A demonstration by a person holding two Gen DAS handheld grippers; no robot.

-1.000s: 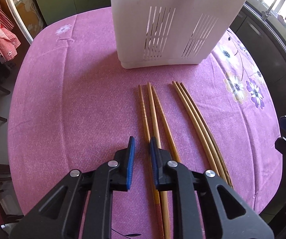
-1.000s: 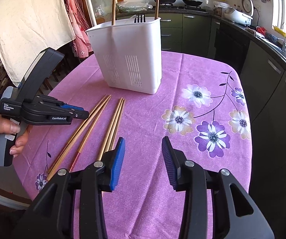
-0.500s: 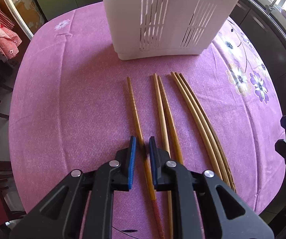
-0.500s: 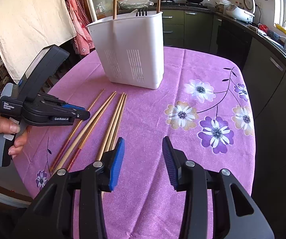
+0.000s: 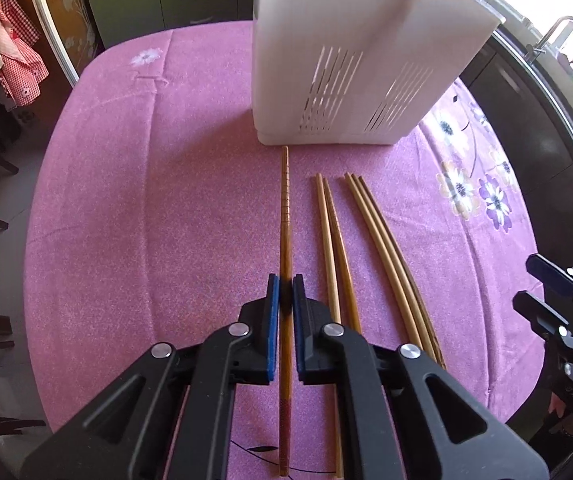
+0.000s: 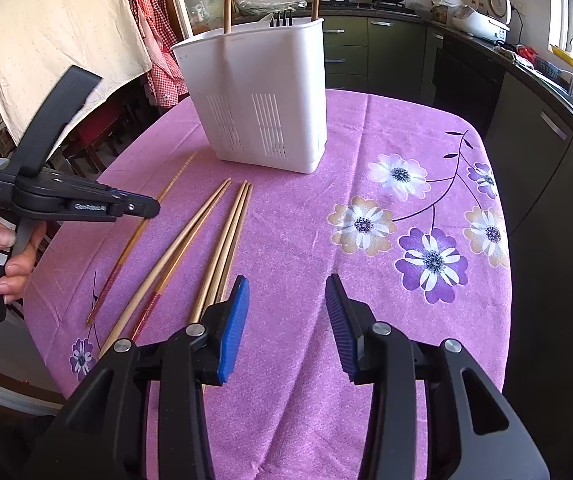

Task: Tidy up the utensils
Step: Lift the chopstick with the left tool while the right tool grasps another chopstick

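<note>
A dark brown chopstick (image 5: 285, 208) lies lengthwise toward the white slotted utensil holder (image 5: 346, 40), set apart from the rest. My left gripper (image 5: 285, 284) is closing tight on its middle, and both blue pads press its sides. To its right on the cloth lie a pair of chopsticks (image 5: 332, 240) and three pale chopsticks (image 5: 382, 240). In the right wrist view a hand holds the left gripper (image 6: 154, 212) over that chopstick (image 6: 126, 252). My right gripper (image 6: 286, 292) hovers open and empty near the pale chopsticks (image 6: 226, 240). The holder (image 6: 262, 92) has two upright chopsticks and a fork (image 6: 282, 18).
A purple flowered cloth (image 6: 406, 184) covers the round-cornered table. Dark kitchen cabinets (image 6: 546, 140) run along the right and back. Chairs and hanging cloths (image 6: 46, 40) stand off the table's left side.
The dark chopstick has been slid left, away from the pair, and the left gripper's pads have closed on it. The holder appears nearer. The right gripper has stayed put.
</note>
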